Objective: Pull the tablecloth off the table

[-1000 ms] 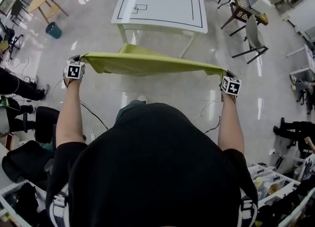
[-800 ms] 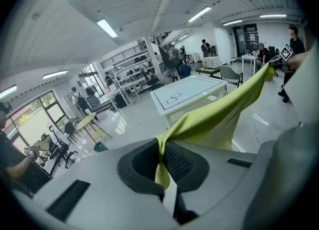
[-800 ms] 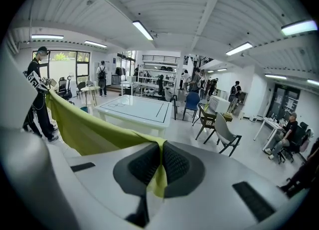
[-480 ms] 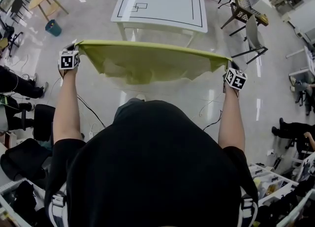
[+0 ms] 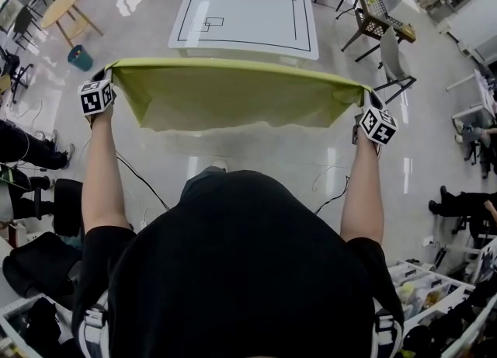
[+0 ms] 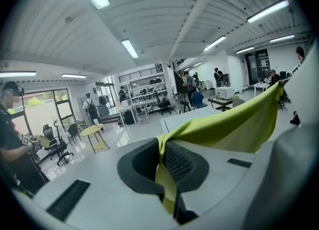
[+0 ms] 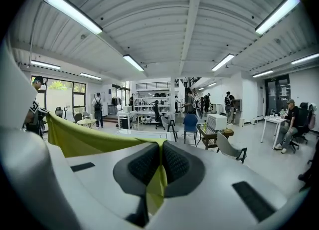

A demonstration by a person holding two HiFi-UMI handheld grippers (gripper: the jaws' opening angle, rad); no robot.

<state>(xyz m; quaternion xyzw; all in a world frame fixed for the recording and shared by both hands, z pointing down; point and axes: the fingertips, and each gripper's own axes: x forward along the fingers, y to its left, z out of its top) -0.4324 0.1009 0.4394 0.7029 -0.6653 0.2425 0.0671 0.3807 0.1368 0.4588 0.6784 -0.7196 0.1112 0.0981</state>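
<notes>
A yellow-green tablecloth (image 5: 233, 92) hangs stretched in the air between my two grippers, off the white table (image 5: 242, 19) that stands beyond it. My left gripper (image 5: 107, 77) is shut on the cloth's left corner, and my right gripper (image 5: 365, 99) is shut on its right corner. In the left gripper view the cloth (image 6: 229, 124) runs out to the right from between the black pads (image 6: 178, 161). In the right gripper view the cloth (image 7: 84, 139) runs to the left, pinched between the pads (image 7: 144, 163). The white table's top shows black marker lines and is bare.
A teal bin (image 5: 79, 57) and a round wooden table (image 5: 64, 3) stand at the far left. Chairs and a small side table (image 5: 380, 19) are at the far right. Cables (image 5: 147, 185) lie on the floor near my feet. Seated people (image 5: 23, 147) are at the left edge.
Both grippers have risen with the cloth held between them. The cloth, a narrow band before, now hangs spread as a wide sheet in front of the table.
</notes>
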